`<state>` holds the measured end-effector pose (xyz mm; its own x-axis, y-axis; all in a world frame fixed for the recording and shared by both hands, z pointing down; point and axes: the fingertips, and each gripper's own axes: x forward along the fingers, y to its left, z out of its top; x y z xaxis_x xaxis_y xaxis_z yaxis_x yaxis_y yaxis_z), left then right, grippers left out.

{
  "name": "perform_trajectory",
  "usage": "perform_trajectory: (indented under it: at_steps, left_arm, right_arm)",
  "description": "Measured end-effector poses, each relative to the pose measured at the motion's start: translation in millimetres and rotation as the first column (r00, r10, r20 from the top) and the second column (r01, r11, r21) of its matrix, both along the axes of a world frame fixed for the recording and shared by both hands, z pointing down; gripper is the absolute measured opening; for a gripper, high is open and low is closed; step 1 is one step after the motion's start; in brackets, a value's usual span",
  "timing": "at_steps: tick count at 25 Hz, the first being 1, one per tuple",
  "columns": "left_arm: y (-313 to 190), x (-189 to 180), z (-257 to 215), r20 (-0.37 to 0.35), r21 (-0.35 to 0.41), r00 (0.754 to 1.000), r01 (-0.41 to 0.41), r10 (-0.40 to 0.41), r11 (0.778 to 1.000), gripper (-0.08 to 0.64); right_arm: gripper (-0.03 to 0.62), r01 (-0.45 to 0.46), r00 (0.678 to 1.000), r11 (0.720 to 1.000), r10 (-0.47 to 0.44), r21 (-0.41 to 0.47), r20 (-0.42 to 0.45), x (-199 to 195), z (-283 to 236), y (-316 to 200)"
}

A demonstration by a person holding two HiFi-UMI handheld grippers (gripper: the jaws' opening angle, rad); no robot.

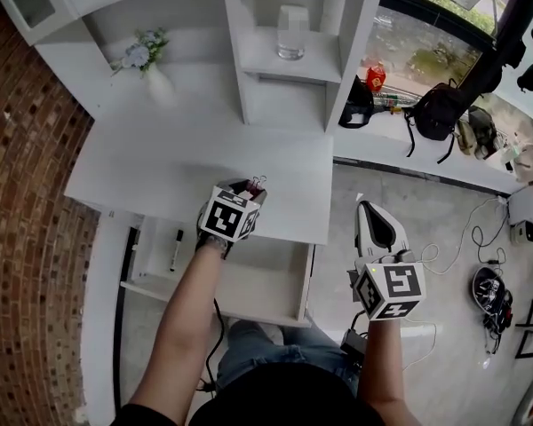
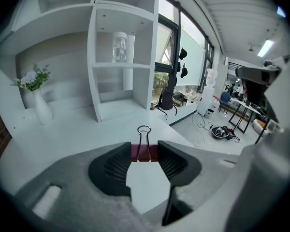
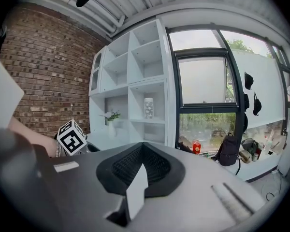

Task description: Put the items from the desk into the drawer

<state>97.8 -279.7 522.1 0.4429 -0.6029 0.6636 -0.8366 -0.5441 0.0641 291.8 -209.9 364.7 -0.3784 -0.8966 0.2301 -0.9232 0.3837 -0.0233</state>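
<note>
Maroon clip (image 2: 144,152), white desk (image 1: 160,167)
Red-brown brick wall (image 1: 27,202) at nine o'clock; black-and-white square markers on left gripper (image 1: 249,189) and right gripper (image 1: 369,216); black pads (image 2: 111,168).

White desk (image 1: 160,176). Standing on it at back left, a white vase (image 2: 41,111) of flowers. On the shelf (image 1: 289,67) rising from its back, a clear jar (image 1: 291,32). Below the front edge, an open drawer (image 1: 258,282), with a marker (image 1: 176,248) lying inside at left.

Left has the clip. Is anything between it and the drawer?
Nothing visible. The left gripper holds the clip over the desk's front edge. The drawer stands open just below, with a marker lying at its left side, out of the way.
</note>
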Motion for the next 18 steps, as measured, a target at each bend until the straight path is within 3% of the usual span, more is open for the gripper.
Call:
perform_trajectory:
  at_steps: [11,18]
  left_arm:
    - [34.7,-26.3,-64.7,-0.062,0.131,0.997,-0.041,0.050,0.991,0.173]
    - [61.4,-32.6,-63.8,-0.072,0.130,0.992,-0.089,0.099,0.988,0.173]
  right_arm:
    - [0.011,-0.074,0.997,0.995,0.074,0.066,0.003,-26.6,-30.1,37.3]
    - [0.011,-0.122,0.992,0.990,0.123,0.066,-0.001,-36.7,-30.8,66.9]
